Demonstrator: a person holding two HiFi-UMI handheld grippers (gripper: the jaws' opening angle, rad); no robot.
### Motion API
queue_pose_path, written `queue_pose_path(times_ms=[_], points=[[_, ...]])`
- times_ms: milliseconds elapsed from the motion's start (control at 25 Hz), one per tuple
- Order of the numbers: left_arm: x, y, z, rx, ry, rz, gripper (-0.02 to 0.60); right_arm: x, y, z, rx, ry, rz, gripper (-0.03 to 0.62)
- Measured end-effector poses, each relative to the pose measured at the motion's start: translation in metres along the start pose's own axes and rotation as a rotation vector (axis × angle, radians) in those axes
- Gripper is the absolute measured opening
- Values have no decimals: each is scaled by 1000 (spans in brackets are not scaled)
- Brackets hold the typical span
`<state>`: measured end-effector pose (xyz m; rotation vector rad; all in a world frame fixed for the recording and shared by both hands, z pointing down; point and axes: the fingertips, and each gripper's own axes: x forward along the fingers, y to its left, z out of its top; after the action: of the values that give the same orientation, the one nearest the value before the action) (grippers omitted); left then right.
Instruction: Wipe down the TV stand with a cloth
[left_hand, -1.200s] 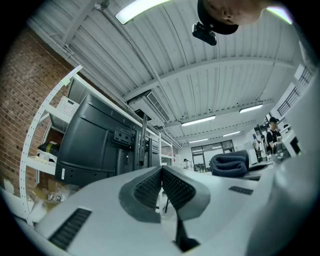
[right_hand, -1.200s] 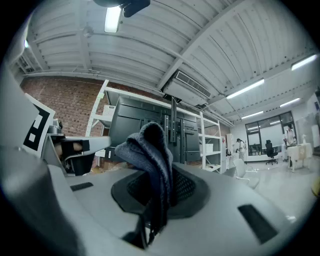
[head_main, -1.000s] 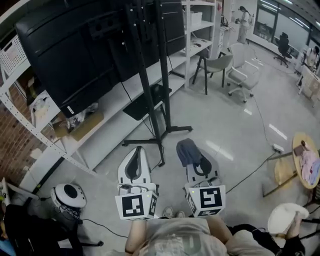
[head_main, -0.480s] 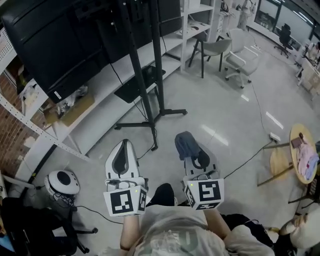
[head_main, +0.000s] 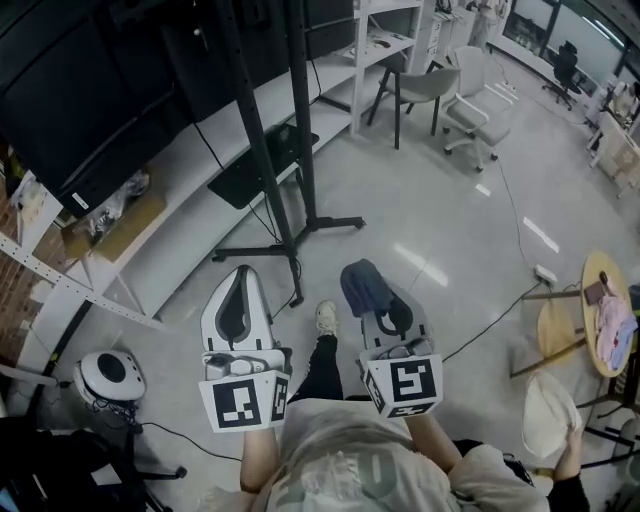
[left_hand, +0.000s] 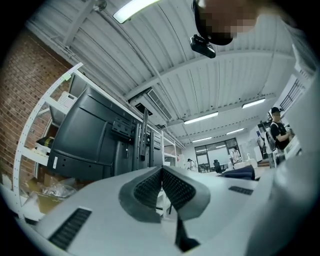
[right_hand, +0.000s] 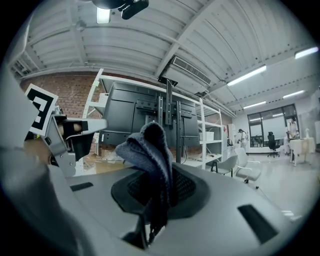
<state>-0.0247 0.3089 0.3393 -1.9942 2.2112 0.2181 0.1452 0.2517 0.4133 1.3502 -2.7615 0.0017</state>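
The right gripper (head_main: 390, 316) pinches the dark cloth (head_main: 360, 284), the left gripper (head_main: 240, 276) is pressed together on nothing, and the TV stand (head_main: 300, 120) waits ahead untouched, so I think the cloth must reach it next.

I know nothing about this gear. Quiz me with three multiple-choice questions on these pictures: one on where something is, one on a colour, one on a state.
1. Where is the cloth?
A) On the floor
B) In the right gripper
C) On a shelf

2. What colour is the cloth?
A) Red
B) Yellow
C) Dark blue-grey

3. How do the jaws of the left gripper stand?
A) Together, empty
B) Wide apart
C) Clamped on a cup

Answers:
1 B: the right gripper view shows it pinched between the jaws.
2 C: both views show it dark blue-grey.
3 A: its own view shows them meeting with nothing between.
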Motion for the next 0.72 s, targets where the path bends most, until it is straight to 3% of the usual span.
queue_pose_path(times_ms=[320, 720], points=[[144, 27, -21, 7, -6, 1, 15, 142, -47, 24, -13, -20, 5, 57], [344, 96, -8, 33, -63, 52, 15, 357, -81, 65, 20, -13, 98, 57]])
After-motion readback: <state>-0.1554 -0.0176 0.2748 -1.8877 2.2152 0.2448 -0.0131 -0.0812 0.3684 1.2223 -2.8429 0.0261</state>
